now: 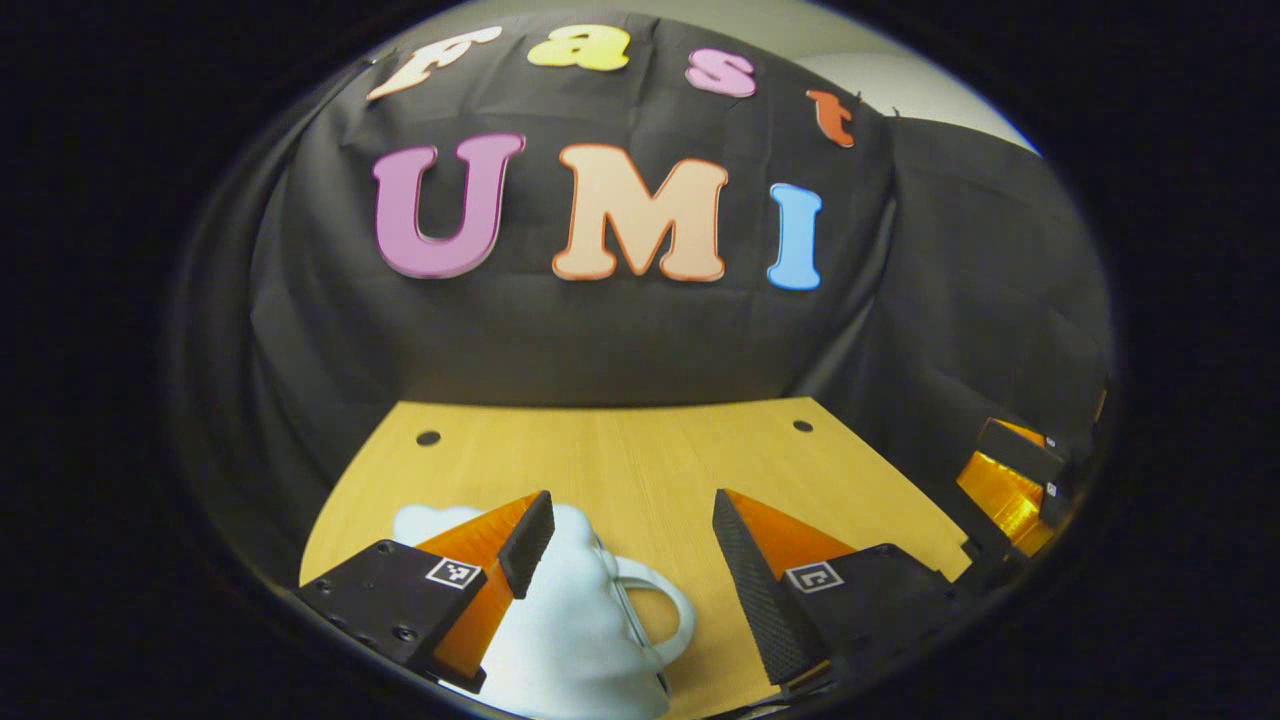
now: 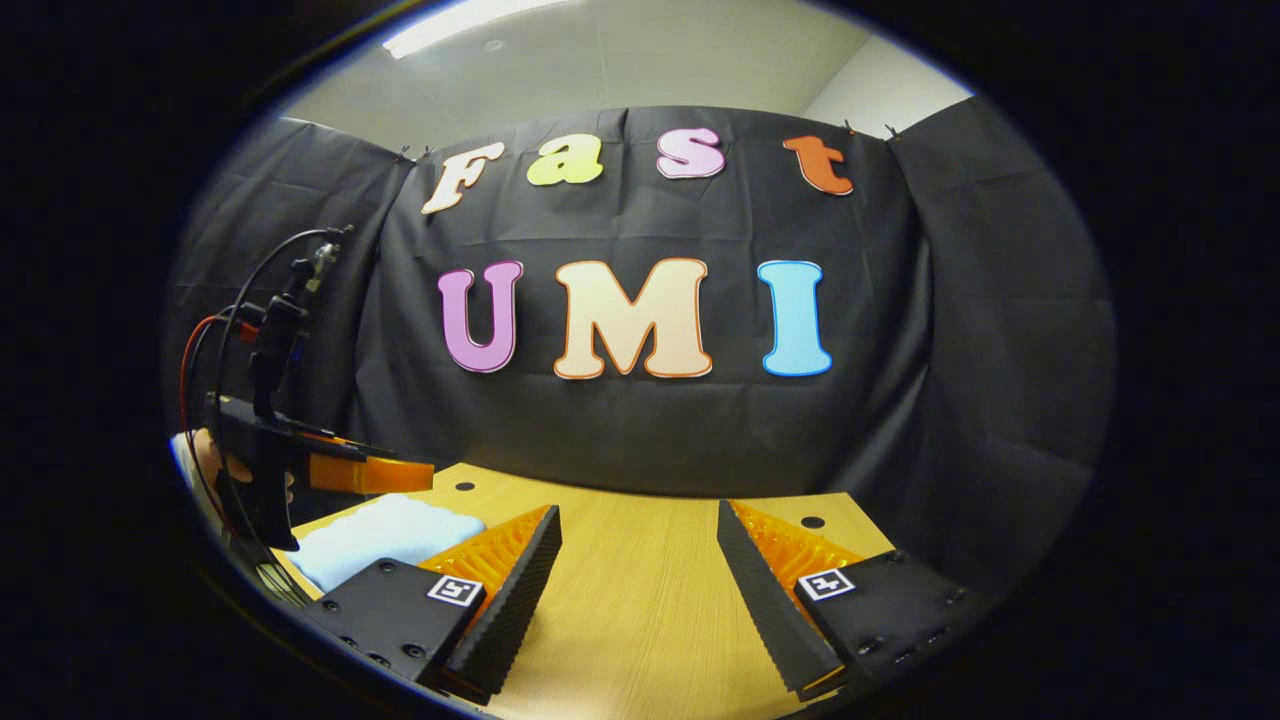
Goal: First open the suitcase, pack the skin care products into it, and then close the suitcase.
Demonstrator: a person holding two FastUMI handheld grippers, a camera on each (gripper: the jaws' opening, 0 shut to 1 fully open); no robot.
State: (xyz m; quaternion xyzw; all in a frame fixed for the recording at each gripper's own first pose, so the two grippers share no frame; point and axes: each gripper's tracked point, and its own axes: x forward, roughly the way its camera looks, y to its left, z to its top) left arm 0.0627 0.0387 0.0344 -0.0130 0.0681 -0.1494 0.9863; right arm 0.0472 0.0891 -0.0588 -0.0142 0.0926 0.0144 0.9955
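Note:
A small pale suitcase (image 1: 570, 630) lies flat on the wooden table (image 1: 640, 450), its looped handle (image 1: 665, 600) pointing right. My left gripper (image 1: 632, 505) hovers just above it, open, with the handle below the gap and one finger (image 1: 525, 545) over the case's lid. Nothing is between the fingers. In the right gripper view the suitcase (image 2: 390, 535) shows as a light blue slab at the left, under the left gripper (image 2: 365, 472), which a hand (image 2: 215, 460) holds. My right gripper (image 2: 638, 512) stands open over bare wood to the right of the case. It also appears at the far right edge (image 1: 1010, 480).
The table has two small round holes near its back edge (image 1: 428, 438) (image 1: 803, 426). Black cloth walls close the booth behind and on both sides. Cables (image 2: 200, 350) run up from the left gripper. Bare wood stretches behind and right of the suitcase.

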